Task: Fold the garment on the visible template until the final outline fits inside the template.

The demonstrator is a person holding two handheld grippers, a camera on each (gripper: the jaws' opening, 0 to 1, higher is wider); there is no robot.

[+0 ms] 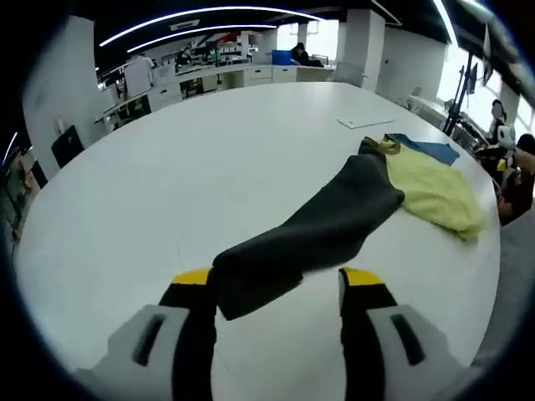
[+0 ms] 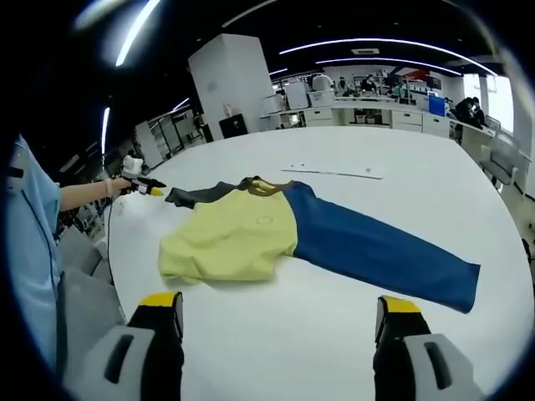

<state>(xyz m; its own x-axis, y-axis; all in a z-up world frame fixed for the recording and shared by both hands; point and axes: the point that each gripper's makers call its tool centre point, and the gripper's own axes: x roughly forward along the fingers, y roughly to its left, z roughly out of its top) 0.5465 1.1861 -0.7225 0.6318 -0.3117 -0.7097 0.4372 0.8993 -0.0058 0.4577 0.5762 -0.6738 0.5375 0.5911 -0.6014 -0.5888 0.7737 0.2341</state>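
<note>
Starting with the left gripper view: the left gripper (image 1: 279,288) has its yellow-tipped jaws set wide, and the cuff of the garment's dark grey sleeve (image 1: 313,230) lies between them, against the left jaw; whether it is pinched, I cannot tell. The sleeve runs away from the gripper across the big white table (image 1: 167,184) to the garment (image 1: 430,194), its yellow body bunched at the far right of the table with a strip of blue behind it. Beyond the garment lies a flat white sheet (image 1: 365,122) on the table. Past the table's far edge, white counters and cabinets (image 1: 213,79) line the room under curved ceiling light strips (image 1: 209,12).

Now the right gripper view: at far left a person's light blue sleeve (image 2: 29,251), and beyond it a hand holds the other gripper at the dark sleeve's end (image 2: 142,187). The garment (image 2: 242,238) lies spread on the table (image 2: 401,200), yellow body in the middle, blue sleeve (image 2: 380,251) stretched to the right. The right gripper (image 2: 280,317) hovers just short of the garment, jaws spread wide, nothing between them. The white sheet (image 2: 334,171) sits behind the garment.
</note>
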